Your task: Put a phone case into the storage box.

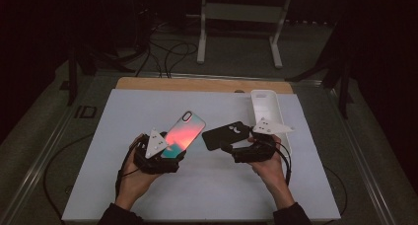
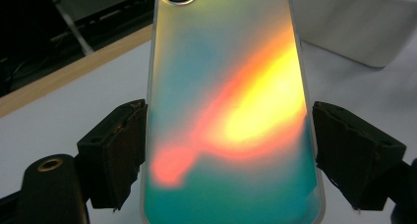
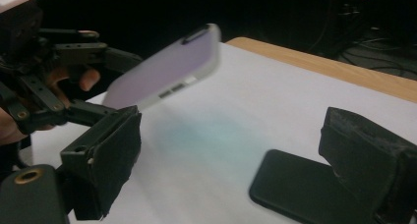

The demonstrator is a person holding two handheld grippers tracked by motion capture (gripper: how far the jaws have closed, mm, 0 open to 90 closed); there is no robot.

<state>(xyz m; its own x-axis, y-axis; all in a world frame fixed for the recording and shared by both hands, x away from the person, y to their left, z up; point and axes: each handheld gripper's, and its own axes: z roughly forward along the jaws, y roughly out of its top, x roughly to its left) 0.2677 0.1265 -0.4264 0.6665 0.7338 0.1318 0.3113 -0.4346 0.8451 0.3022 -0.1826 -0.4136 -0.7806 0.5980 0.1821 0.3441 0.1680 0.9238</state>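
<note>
Centrally, above the white tabletop (image 1: 207, 185), the left tongs (image 1: 170, 148) clamp an iridescent phone case (image 1: 183, 134) by its two long edges, holding it raised and tilted with its camera cutout toward the far edge; in the left gripper view the case (image 2: 231, 111) sits between both black pads (image 2: 118, 150), its lower end cut off by the frame. The right tongs (image 1: 231, 147) are near the middle of the tabletop at a black phone (image 1: 226, 134) that lies flat; the right gripper view shows the phone (image 3: 300, 189) low between the pads, with a wide gap on the left side, while the right pad (image 3: 364, 160) covers the phone's edge, so contact there cannot be judged and the tongs stand wide. That view also shows the raised case (image 3: 167, 69), its underside pale and blurred. A white tray (image 1: 268, 109) lies along the tabletop's right edge, partly hidden behind the right gripper's grey plate (image 1: 271, 127). Surroundings beyond the tabletop are dark.
</note>
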